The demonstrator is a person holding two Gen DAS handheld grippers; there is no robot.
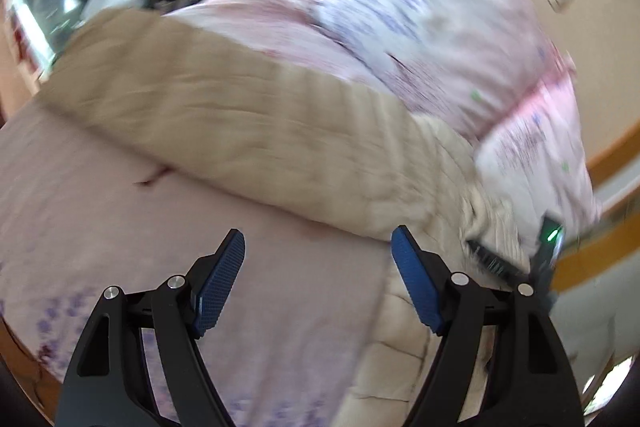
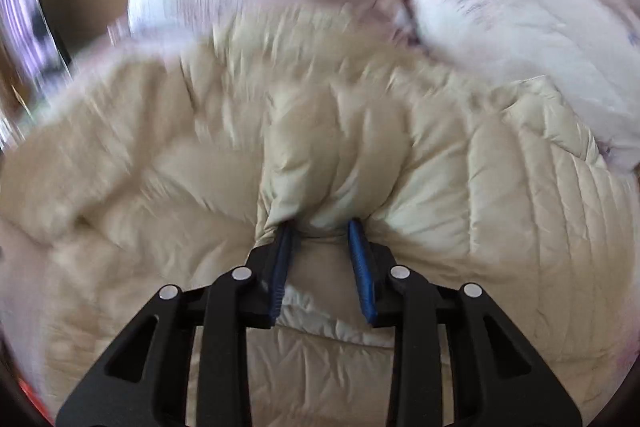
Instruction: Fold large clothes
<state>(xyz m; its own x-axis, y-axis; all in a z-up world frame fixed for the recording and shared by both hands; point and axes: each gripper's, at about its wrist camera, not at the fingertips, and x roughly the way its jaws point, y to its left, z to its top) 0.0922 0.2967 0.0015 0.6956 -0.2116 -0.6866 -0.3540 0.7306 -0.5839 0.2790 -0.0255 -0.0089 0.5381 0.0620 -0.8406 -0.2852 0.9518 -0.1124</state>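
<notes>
A large beige quilted jacket (image 1: pixel 256 131) lies across a bed, spreading from the left to the lower right of the left wrist view. My left gripper (image 1: pixel 318 243) is open and empty, hovering above the pink sheet just in front of the jacket's edge. In the right wrist view the jacket (image 2: pixel 440 167) fills the middle of the frame. My right gripper (image 2: pixel 320 227) is shut on a bunched fold of it, with fabric pinched between the blue pads (image 2: pixel 362 259). The right gripper (image 1: pixel 516 259) also shows at the left wrist view's right edge, on the jacket.
The pink bedsheet (image 1: pixel 100 219) covers the bed. A pink and white patterned duvet (image 1: pixel 432 27) is piled behind the jacket and also shows in the right wrist view (image 2: pixel 520 7). A wooden bed frame (image 1: pixel 612 151) runs at the right. Both views are motion blurred.
</notes>
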